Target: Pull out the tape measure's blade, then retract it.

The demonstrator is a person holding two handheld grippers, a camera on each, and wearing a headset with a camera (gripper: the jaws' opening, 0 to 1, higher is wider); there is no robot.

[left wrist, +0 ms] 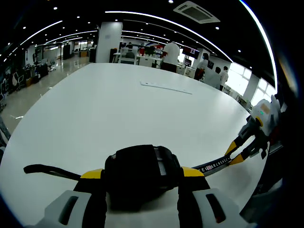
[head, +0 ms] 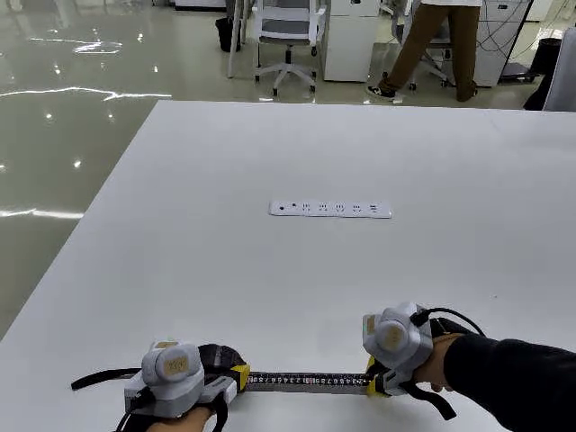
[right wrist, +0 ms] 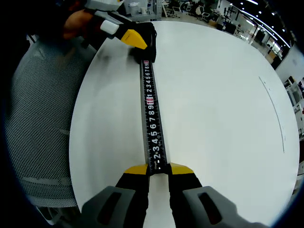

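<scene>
White table (head: 270, 270): left gripper (left wrist: 142, 173) clamps case (left wrist: 137, 164); right gripper (right wrist: 159, 168) pinches blade (right wrist: 151, 118) tip between its jaws. Risk: pinch slips, blade snaps back into case.

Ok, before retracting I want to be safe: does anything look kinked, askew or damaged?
Nothing stands out: the blade runs straight from the case in the left gripper to the right gripper pinching its end.

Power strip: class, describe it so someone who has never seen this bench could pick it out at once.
Start at the big white table and look to its middle, beyond the tape blade at the near edge. The power strip lies flat there, alone: a long, slim white bar with a row of sockets, unlike the dark, numbered blade.
</scene>
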